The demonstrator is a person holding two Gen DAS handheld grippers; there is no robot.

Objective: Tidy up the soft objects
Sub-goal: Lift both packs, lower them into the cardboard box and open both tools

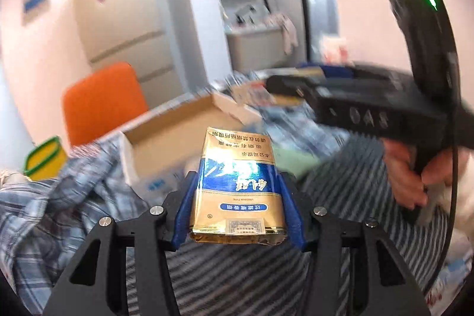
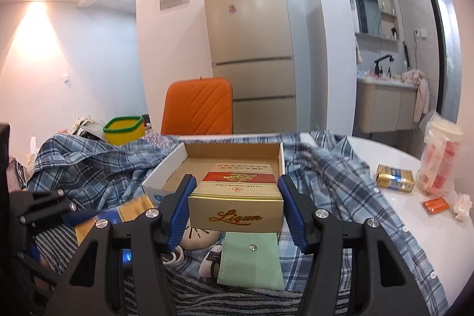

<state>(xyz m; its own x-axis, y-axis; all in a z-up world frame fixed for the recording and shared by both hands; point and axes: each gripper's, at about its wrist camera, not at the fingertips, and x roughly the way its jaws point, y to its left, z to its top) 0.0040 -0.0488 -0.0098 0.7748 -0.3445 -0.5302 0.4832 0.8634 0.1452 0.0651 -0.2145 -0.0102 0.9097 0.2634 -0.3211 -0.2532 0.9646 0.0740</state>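
Left tool [image 1: 238,197] is clamped on a soft blue-and-gold cigarette pack [image 1: 237,188], blue pads pressed against both its long sides, the pack held up above a striped cloth [image 1: 237,280]. Beyond it sits the open cardboard box [image 1: 177,135], resting on a rumpled blue plaid shirt [image 1: 59,197].

Over on the right, the right tool [image 2: 235,197] grips a gold Liqun cigarette carton [image 2: 235,206] squarely between its pads, poised at the near edge of that same cardboard box [image 2: 231,153]. Just below the carton lies a pale green pouch [image 2: 251,259] with a snap button, on the plaid shirt [image 2: 89,168].

Far right on the white tabletop [image 2: 414,212] rest another gold-and-blue pack [image 2: 395,177], a plastic bag with a cup [image 2: 440,156], and a small orange packet [image 2: 435,205]. A yellow tub with green rim [image 2: 124,131] and an orange chair [image 2: 198,105] stand at the far side.
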